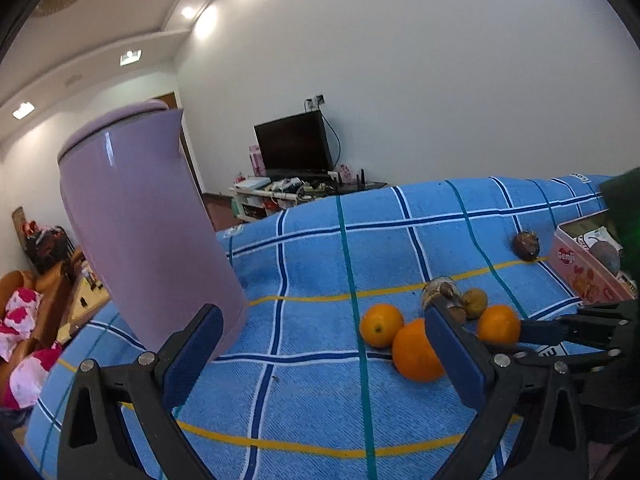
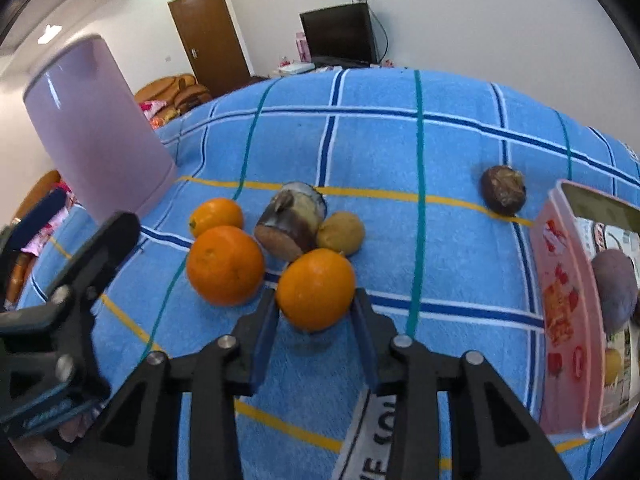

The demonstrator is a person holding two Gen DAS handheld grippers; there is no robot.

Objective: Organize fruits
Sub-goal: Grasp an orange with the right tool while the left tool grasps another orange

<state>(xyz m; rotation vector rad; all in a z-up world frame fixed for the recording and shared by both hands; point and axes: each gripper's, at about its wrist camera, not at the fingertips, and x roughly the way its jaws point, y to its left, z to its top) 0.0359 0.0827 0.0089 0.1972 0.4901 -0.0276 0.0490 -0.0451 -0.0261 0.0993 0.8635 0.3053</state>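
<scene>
In the right wrist view my right gripper (image 2: 316, 316) is shut on an orange (image 2: 316, 288), its blue pads pressing both sides while the fruit rests on the blue checked cloth (image 2: 400, 140). Two more oranges (image 2: 225, 265) (image 2: 216, 216) lie just to its left. Behind them sit a brown-grey cut fruit (image 2: 292, 222) and a small yellowish fruit (image 2: 341, 232). A dark brown fruit (image 2: 503, 196) lies apart at the right. My left gripper (image 1: 322, 356) hovers open over the cloth with nothing between its fingers; the held orange (image 1: 499, 324) shows to its right.
A tall lilac jug (image 1: 148, 220) stands at the left of the cloth, close to my left finger. A pink box (image 2: 560, 300) at the right edge holds a purplish fruit (image 2: 614, 294). Beyond the cloth are a television (image 1: 294, 142) and a brown door (image 2: 210, 36).
</scene>
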